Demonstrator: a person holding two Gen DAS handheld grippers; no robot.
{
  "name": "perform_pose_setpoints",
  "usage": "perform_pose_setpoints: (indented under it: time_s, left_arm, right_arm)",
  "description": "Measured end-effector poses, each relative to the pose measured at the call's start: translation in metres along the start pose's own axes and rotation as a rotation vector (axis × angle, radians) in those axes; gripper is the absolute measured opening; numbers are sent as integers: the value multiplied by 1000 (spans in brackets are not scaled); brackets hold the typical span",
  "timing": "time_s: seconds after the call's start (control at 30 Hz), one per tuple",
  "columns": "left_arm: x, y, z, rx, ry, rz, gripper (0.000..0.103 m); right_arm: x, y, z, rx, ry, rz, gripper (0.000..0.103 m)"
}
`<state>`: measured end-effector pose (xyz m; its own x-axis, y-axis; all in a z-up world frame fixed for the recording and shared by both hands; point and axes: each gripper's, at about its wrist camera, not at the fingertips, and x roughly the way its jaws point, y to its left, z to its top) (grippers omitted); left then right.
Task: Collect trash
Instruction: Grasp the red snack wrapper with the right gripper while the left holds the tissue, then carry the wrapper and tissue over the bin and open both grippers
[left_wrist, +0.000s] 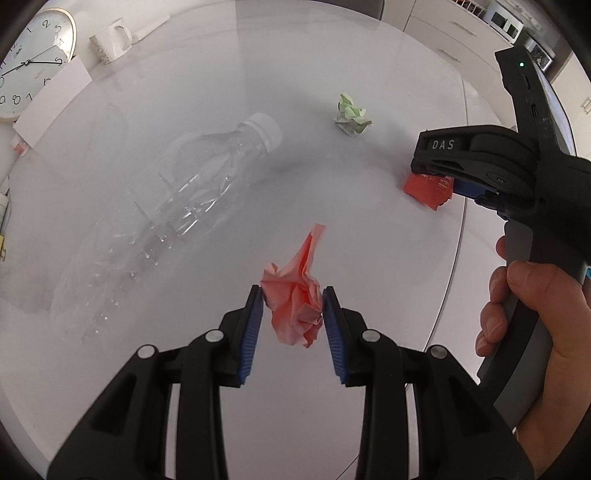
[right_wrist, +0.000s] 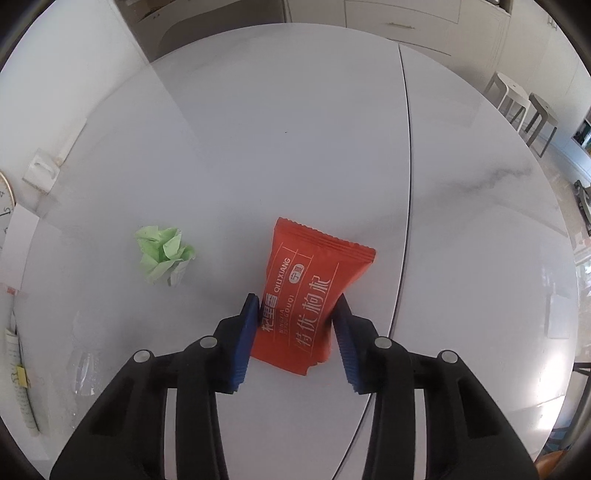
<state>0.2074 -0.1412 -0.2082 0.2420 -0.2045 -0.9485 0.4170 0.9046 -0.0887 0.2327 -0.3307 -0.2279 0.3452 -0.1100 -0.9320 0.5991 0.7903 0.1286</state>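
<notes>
Left wrist view showed the left tool (left_wrist: 293, 295) closed on a crumpled pink paper (left_wrist: 295, 299), held above the white surface (left_wrist: 332, 55); it looked light and soft, best pinched at its bulk. The right tool (right_wrist: 297, 304) had its pads against a red snack wrapper (right_wrist: 308, 295) lying flat on the surface; thin and slippery, probably, so grip across the middle. Counted: one crushed clear plastic bottle (left_wrist: 177, 206), one green paper wad (right_wrist: 164, 254).
</notes>
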Motion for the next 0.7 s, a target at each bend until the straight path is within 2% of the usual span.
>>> perform_pose_setpoints:
  time_s: [0.2,0.4,0.57,0.7]
  left_arm:
    - [-3,-14,-6,10,4,-15,33]
    - [-20,-51,-14,110,-19,-6,33]
    - [-38,-104,-35,195,-16,-89,33]
    - [-49,-165,-67,294,6,-181,33]
  right_arm:
    - [-15,-25,-6,-40,-19,34,39]
    - [-62,-54,-20,-121,-52,96,39]
    - [-110,-115,-57,-214,-65,144,39]
    - [-143,-189,-106,-249,-38,110,40]
